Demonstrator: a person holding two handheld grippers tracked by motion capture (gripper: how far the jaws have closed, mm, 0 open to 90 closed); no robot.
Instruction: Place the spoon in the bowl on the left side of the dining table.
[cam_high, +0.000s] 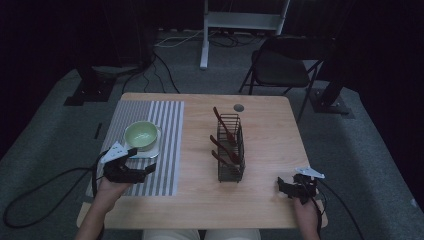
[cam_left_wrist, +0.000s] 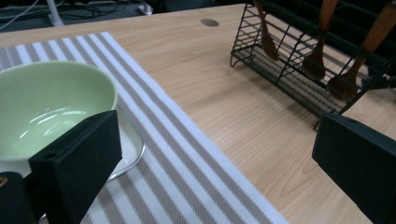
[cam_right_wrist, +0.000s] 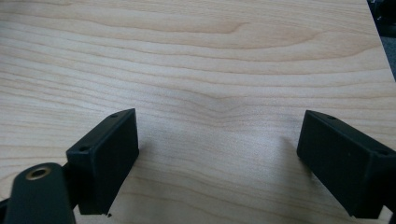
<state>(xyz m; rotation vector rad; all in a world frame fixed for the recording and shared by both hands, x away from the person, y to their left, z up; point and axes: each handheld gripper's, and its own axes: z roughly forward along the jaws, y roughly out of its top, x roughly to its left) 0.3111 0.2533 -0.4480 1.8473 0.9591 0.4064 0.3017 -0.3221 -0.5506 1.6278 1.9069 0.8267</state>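
Idle start, no grasp yet. Left gripper (cam_left_wrist: 210, 154) jaws spread, pale green ceramic bowl (cam_left_wrist: 49, 105) just behind its left jaw. Right gripper (cam_right_wrist: 219, 163) jaws spread over bare wooden table (cam_right_wrist: 210, 60). Next likely: black wire rack (cam_left_wrist: 299, 65) holding brown wooden spoons (cam_left_wrist: 348, 79), ahead of the left gripper's right jaw.

One green bowl (cam_high: 140, 135), one wire rack (cam_high: 231, 148), three wooden spoons (cam_high: 226, 149), one striped mat (cam_high: 165, 145).

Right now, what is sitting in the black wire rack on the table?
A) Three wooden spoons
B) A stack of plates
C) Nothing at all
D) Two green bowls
A: the wire rack holds three wooden spoons standing in a row, handles up, while the one green bowl sits apart on the striped mat.
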